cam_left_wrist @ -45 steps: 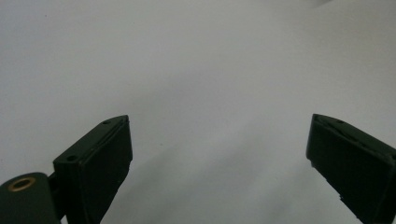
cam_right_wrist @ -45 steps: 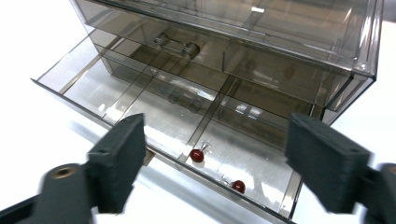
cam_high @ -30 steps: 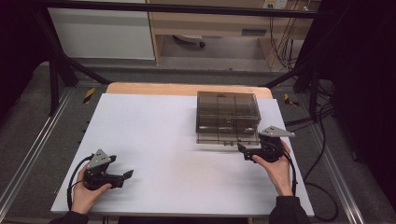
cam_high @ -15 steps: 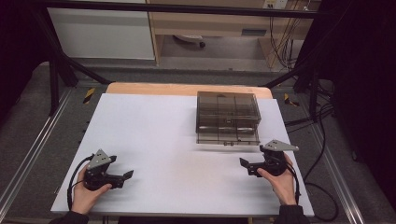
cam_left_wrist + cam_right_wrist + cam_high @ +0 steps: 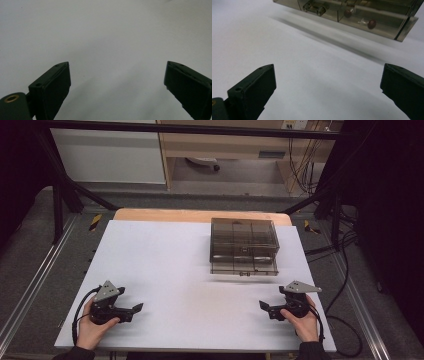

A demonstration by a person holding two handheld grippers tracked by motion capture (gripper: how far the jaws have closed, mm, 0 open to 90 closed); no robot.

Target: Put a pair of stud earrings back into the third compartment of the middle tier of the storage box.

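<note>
The left gripper (image 5: 136,308) rests on the white table (image 5: 175,265) with its jaws spread wide, holding nothing, well apart from the smoky clear drawer box (image 5: 243,246). The right gripper (image 5: 263,306) also has its jaws spread and empty, near the front of the drawer box

We've got the left gripper (image 5: 131,310) and right gripper (image 5: 267,308) low at the near edge, jaws wide apart, pointing inward.
</note>
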